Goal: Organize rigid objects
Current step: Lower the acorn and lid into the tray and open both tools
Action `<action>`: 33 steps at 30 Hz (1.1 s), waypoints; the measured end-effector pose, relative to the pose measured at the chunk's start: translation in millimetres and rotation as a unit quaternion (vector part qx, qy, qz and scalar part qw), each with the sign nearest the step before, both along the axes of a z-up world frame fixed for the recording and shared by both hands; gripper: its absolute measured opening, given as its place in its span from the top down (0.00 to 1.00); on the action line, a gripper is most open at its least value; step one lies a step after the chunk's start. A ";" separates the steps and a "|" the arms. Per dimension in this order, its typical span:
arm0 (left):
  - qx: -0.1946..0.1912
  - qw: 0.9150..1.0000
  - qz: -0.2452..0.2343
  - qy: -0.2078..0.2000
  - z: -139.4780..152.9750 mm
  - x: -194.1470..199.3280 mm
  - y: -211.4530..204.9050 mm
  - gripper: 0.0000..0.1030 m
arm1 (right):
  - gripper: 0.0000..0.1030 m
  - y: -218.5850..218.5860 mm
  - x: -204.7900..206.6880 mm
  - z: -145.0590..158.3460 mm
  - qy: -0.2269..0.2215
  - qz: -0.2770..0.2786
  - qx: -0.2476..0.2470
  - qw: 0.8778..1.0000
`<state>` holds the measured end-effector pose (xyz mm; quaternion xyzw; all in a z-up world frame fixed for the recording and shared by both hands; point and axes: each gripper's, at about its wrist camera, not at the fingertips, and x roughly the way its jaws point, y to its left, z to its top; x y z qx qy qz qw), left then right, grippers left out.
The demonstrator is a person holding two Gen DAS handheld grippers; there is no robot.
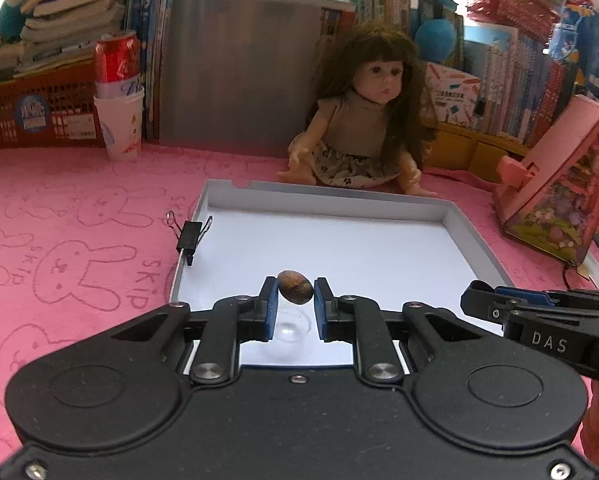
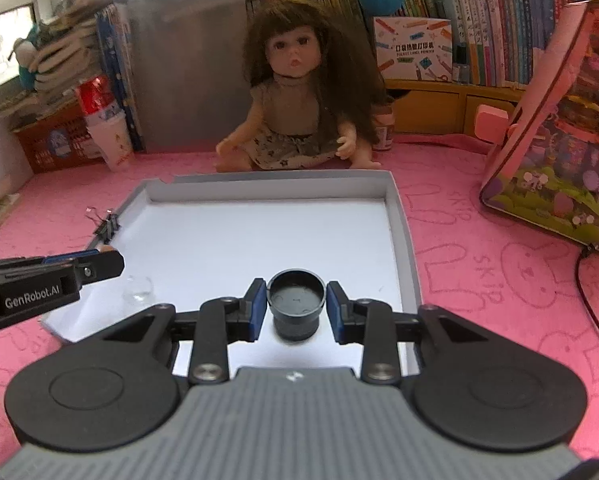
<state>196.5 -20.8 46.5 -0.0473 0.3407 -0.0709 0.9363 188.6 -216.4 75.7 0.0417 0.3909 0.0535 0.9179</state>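
A shallow white tray (image 1: 453, 220) lies on the pink cloth. In the left wrist view my left gripper (image 1: 296, 285) is shut on a small brown oval nut (image 1: 295, 290), held above a tiny clear glass cup (image 1: 289, 326) that stands near the tray's front left. In the right wrist view my right gripper (image 2: 296, 300) is shut on a black round cap (image 2: 296, 306), held over the tray's (image 2: 399, 216) front right part. A black binder clip (image 1: 190, 236) is clipped on the tray's left rim. Each gripper also shows at the edge of the other's view.
A doll (image 1: 363, 120) sits just behind the tray. A pink toy house box (image 1: 559, 200) stands at the right, and a white paper cup with a red can (image 1: 119, 96) at the back left. Books and crates line the back.
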 end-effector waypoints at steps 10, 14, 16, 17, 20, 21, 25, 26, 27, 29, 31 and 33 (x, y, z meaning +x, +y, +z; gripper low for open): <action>0.001 0.999 0.012 0.034 -10.1 34.1 1.2 0.83 | 0.63 0.2 31.4 -11.2 0.041 -0.006 -0.004 0.999; 0.002 0.999 0.016 0.044 -15.8 42.0 0.8 0.83 | 0.63 -0.4 39.3 -15.1 0.051 -0.008 -0.003 0.999; 0.004 0.999 0.018 0.048 -19.2 46.5 0.8 0.83 | 0.63 -0.8 43.7 -16.6 0.055 -0.008 -0.004 0.998; 0.007 0.999 0.019 0.049 -21.2 48.6 0.5 0.83 | 0.63 -1.3 46.5 -17.4 0.057 -0.008 -0.005 0.998; 0.011 0.998 0.019 0.054 -25.5 53.0 -1.1 0.83 | 0.63 -1.4 53.0 -20.8 0.063 -0.011 -0.011 0.998; 0.012 0.998 0.019 0.056 -26.6 54.0 -1.8 0.83 | 0.63 -1.0 54.6 -22.0 0.064 -0.011 -0.013 0.998; 0.023 0.998 0.016 0.059 -29.3 56.6 -4.8 0.83 | 0.63 1.2 58.9 -26.9 0.070 -0.009 -0.020 0.997; 0.024 0.998 0.016 0.061 -30.3 57.4 -5.3 0.83 | 0.63 1.7 59.8 -27.9 0.072 -0.008 -0.020 0.997; 0.025 0.998 0.016 0.063 -31.0 58.3 -5.5 0.83 | 0.63 2.1 60.4 -28.8 0.073 -0.007 -0.019 0.997; 0.028 0.997 0.017 0.064 -32.3 58.9 -5.6 0.83 | 0.63 3.3 61.4 -29.7 0.075 -0.004 -0.019 0.997; 0.031 0.997 0.017 0.064 -32.9 59.6 -6.2 0.83 | 0.63 4.5 62.1 -30.1 0.076 -0.002 -0.022 0.997; 0.033 0.997 0.017 0.065 -33.8 60.3 -6.4 0.83 | 0.63 5.1 62.8 -30.4 0.076 -0.001 -0.023 0.997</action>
